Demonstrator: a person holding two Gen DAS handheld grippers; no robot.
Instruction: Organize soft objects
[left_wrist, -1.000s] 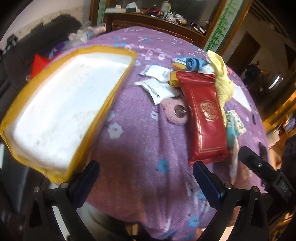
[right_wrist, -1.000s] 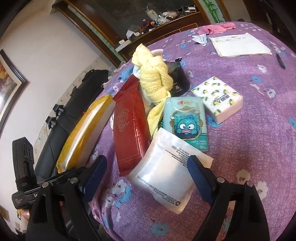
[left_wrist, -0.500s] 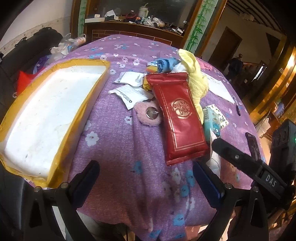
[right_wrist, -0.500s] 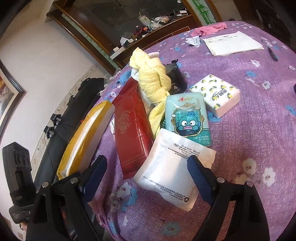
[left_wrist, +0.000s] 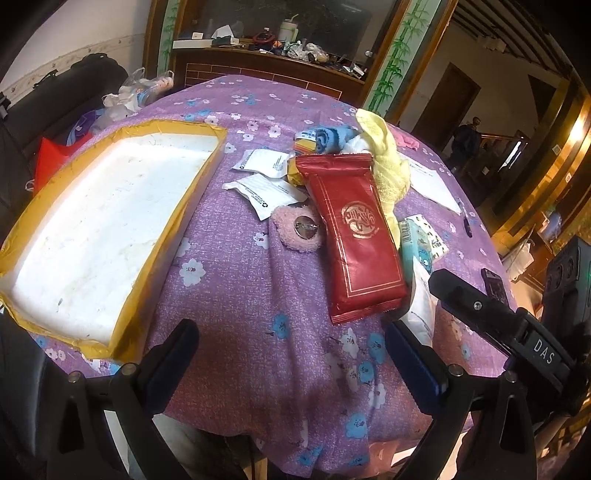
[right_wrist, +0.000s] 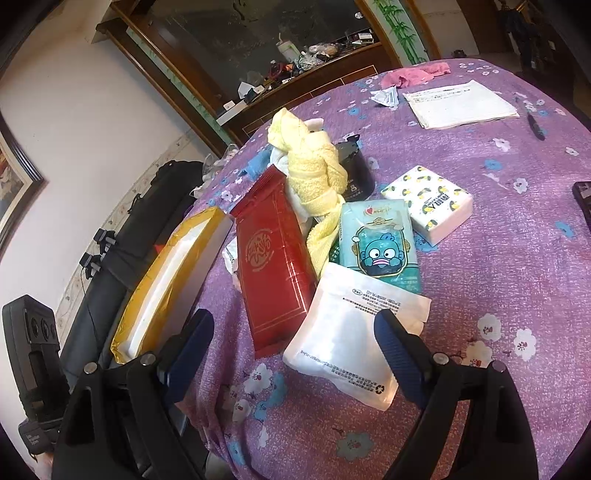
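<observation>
Over the last second we have advanced the right gripper (right_wrist: 295, 354) toward the white pouch (right_wrist: 351, 339); its jaws stand wide, empty, straddling the pouch's near end, so a grasp looks close. The left gripper (left_wrist: 291, 354) hovers wide open, empty, beside the foam tray (left_wrist: 110, 221). The red packet (right_wrist: 273, 269) overlaps the pile; what lies beneath the yellow towel (right_wrist: 314, 170) is probably cloth, unclear.

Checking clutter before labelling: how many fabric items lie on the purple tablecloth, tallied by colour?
Yellow: 1, knotted terry towel
Blue: 1, rolled cloth
Pink: 2, crumpled cloth and fluffy round pad
Total: 4; white fabric under the towel is too hidden to count.
</observation>
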